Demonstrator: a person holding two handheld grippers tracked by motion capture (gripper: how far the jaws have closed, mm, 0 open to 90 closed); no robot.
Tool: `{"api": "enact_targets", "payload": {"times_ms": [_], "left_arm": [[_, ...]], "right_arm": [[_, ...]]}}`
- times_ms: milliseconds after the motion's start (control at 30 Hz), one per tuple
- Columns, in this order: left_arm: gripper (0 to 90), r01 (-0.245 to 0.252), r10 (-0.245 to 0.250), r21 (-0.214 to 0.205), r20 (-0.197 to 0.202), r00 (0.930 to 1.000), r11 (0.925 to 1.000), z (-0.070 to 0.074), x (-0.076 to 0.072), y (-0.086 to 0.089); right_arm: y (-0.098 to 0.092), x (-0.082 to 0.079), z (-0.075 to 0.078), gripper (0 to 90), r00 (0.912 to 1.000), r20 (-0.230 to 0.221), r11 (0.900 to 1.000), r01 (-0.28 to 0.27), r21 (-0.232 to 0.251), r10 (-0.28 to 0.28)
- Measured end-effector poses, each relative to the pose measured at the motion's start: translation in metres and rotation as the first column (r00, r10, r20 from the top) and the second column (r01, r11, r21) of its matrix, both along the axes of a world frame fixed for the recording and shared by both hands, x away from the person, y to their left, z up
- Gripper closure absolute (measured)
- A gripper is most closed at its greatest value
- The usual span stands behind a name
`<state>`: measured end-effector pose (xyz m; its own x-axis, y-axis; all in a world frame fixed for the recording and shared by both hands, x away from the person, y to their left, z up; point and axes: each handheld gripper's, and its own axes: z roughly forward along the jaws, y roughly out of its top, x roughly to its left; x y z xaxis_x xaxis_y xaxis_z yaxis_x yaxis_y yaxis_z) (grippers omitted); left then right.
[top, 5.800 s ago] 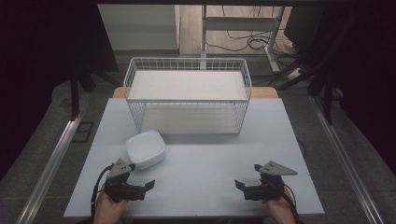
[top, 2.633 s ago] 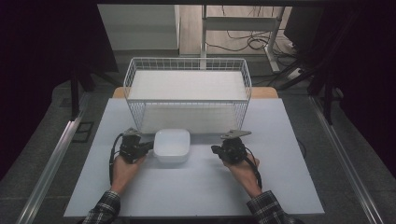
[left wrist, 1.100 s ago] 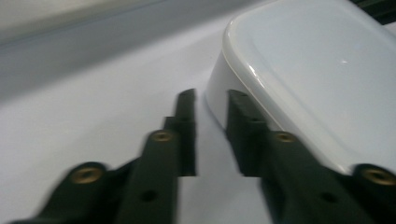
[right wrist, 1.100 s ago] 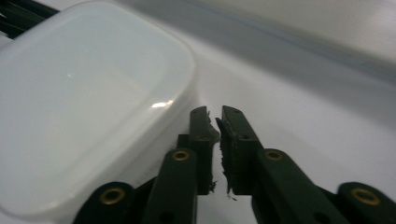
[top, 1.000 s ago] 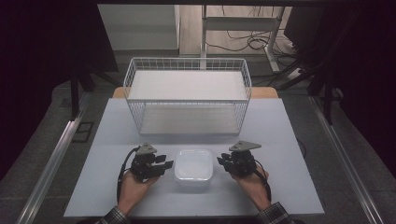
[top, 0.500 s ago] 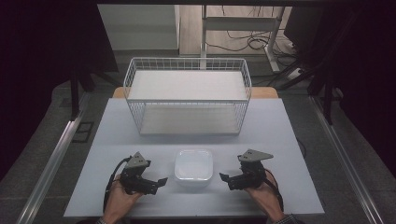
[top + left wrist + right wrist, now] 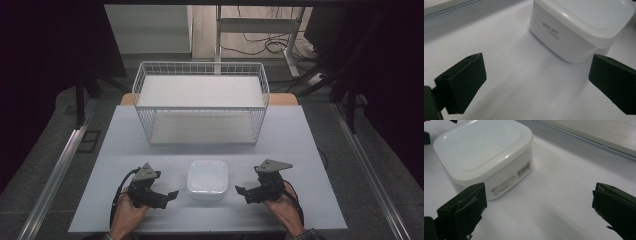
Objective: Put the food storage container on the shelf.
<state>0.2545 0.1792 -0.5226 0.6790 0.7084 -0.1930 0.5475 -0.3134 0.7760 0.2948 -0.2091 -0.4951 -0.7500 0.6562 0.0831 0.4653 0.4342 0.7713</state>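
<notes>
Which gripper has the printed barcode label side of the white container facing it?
The right gripper: the white container shows a barcode label on its near wall there, while the left gripper faces small printed lettering.

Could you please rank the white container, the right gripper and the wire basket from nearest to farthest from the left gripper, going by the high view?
1. White container: just beside the left gripper, toward the table's middle.
2. Right gripper: past the container, on its far side.
3. Wire basket: at the table's back.

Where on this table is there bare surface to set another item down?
Bare table lies between wire basket and lidded white container, and along both side edges. Crowded: the near strip, where left gripper and right gripper flank the container.
</notes>
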Motion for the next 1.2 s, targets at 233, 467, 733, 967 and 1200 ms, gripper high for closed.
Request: {"api": "enact_targets", "payload": {"times_ms": [233, 467, 733, 967, 1200], "left_arm": [[1.2, 0.031, -0.031, 0.001, -0.016, 0.9994, 0.9995, 0.009, 0.005, -0.008], [2.8, 0.061, -0.063, -0.056, -0.035, 0.9974, 0.9966, 0.021, 0.018, -0.02], [8.6, 0.105, -0.105, -0.02, -0.046, 0.9934, 0.9943, 0.024, 0.034, -0.039], [11.1, 0.125, -0.125, -0.007, -0.07, 0.9896, 0.9921, 0.022, 0.051, -0.056], [16.3, 0.168, -0.185, -0.128, -0.14, 0.9727, 0.9775, 0.011, 0.054, -0.052]], "right_arm": [[0.008, 0.0, 0.004, 0.0, 0.9996, -0.005, 0.9995, -0.026, 0.019, 0.026], [0.023, 0.003, 0.013, 0.0, 1.0, -0.002, 0.9999, -0.001, 0.012, 0.001], [0.042, 0.007, 0.018, 4.0, 0.9993, -0.032, 0.9998, -0.018, 0.003, 0.018], [0.06, 0.017, 0.015, 10.2, 0.9968, -0.064, 0.9988, -0.048, 0.012, 0.048], [0.06, 0.021, 0.006, 19.3, 0.9828, -0.177, 0.9979, -0.046, 0.046, 0.054]]}}
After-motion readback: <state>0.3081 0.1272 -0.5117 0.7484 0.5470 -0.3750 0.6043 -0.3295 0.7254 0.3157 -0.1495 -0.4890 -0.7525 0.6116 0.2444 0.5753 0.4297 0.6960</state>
